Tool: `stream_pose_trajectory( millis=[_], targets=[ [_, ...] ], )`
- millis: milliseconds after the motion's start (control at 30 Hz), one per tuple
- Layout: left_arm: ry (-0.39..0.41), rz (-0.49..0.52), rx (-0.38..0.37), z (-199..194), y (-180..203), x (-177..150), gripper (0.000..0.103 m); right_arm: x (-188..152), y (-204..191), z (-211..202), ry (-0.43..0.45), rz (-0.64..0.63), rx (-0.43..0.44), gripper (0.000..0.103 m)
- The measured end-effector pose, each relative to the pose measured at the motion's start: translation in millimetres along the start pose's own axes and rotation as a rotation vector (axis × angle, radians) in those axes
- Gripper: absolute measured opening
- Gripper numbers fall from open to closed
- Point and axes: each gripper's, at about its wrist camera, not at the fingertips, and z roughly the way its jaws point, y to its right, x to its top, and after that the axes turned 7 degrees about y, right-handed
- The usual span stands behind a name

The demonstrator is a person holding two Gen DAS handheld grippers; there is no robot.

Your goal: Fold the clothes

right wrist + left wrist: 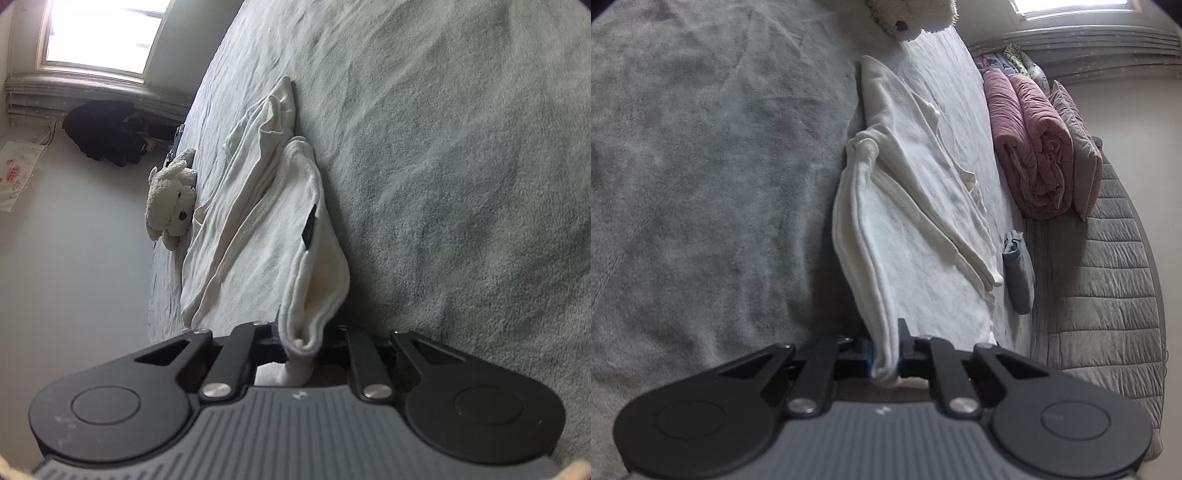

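Left gripper (886, 354) and right gripper (301, 345) each pinch the cream garment (908, 221) — apparently a folded edge — over the grey blanket (701, 166)

No words or numbers can be read: the white paper sheet with red printing (16, 175) on the wall at nine o'clock in the right wrist view is too blurred to make out.

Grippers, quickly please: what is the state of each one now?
Left gripper: shut on the white garment.
Right gripper: shut on the same garment.
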Motion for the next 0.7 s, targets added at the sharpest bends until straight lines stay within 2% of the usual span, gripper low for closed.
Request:
stream_pose_trajectory(
  millis=[233, 567, 700],
  targets=[
    [0.032, -0.066, -0.081, -8.4, 3.7, 2.3, 0.009, 4.0, -12.9, -7.1, 0.044, 0.027, 0.068, 0.011],
    [0.107, -0.188, -0.250, -12.8, 17.7, 13.1, 0.009, 29.6, -38.5, 0.7, 0.144, 0.076, 0.187, 0.011],
    [0.127, -0.225, -0.261, -8.4, 23.6, 29.7, 0.009, 47.0, -46.4, 15.9, 0.171, 0.110, 0.210, 0.011]
  ],
)
